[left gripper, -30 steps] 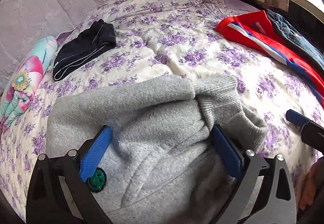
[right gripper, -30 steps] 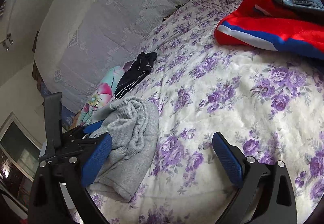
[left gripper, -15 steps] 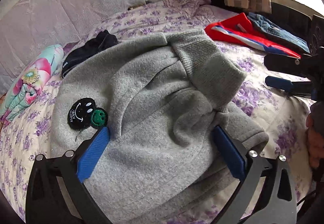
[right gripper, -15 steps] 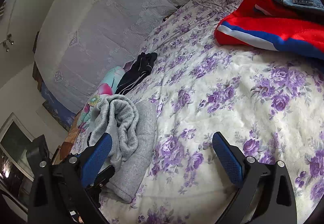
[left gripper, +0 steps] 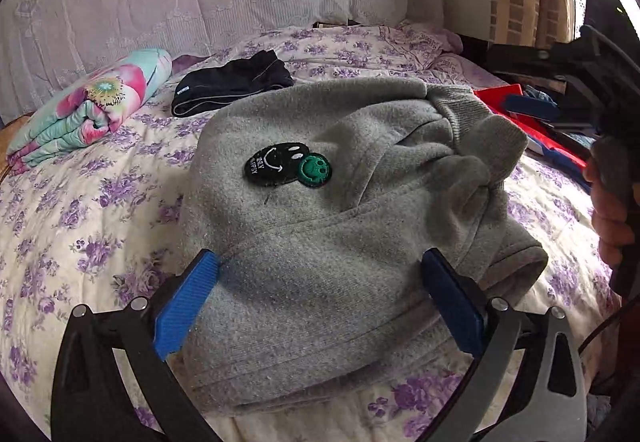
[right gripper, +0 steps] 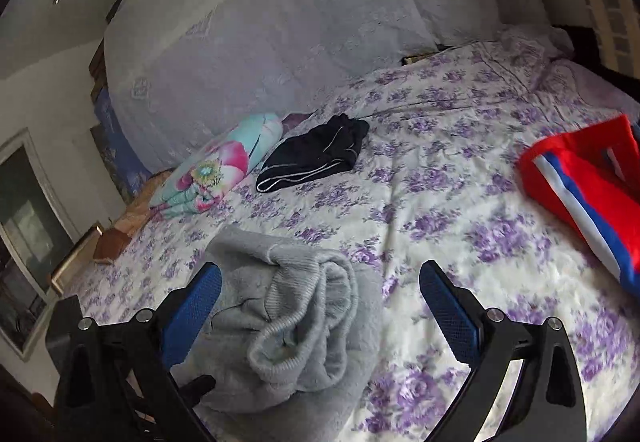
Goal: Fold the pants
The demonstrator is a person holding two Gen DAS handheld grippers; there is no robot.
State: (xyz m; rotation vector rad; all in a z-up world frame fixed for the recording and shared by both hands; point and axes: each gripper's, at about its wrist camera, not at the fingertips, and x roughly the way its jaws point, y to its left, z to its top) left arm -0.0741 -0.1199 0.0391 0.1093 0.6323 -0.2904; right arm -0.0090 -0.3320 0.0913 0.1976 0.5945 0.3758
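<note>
The grey sweatpants (left gripper: 340, 234) lie folded in a thick bundle on the flowered bedspread (left gripper: 80, 210), with black and green smiley patches (left gripper: 288, 164) facing up. My left gripper (left gripper: 318, 266) is open, its blue pads (left gripper: 188, 302) wide apart over the bundle's near edge and not pressing on it. In the right wrist view the same pants (right gripper: 296, 314) show their ribbed cuffs rolled at the end. My right gripper (right gripper: 320, 274) hangs open above them with nothing held. A hand (left gripper: 612, 202) carries that gripper at the right edge of the left wrist view.
A folded black garment (right gripper: 316, 158) and a rolled floral blanket (right gripper: 216, 166) lie near the lace-covered headboard (right gripper: 280, 42). A red, white and blue garment (right gripper: 588, 194) is at the right. The bed's left edge drops to a wooden floor (right gripper: 112, 242).
The left gripper has drawn back from the pants, so the whole bundle and its patches now show. The right gripper has risen and rolled level, its view swinging over the pants' cuffs.
</note>
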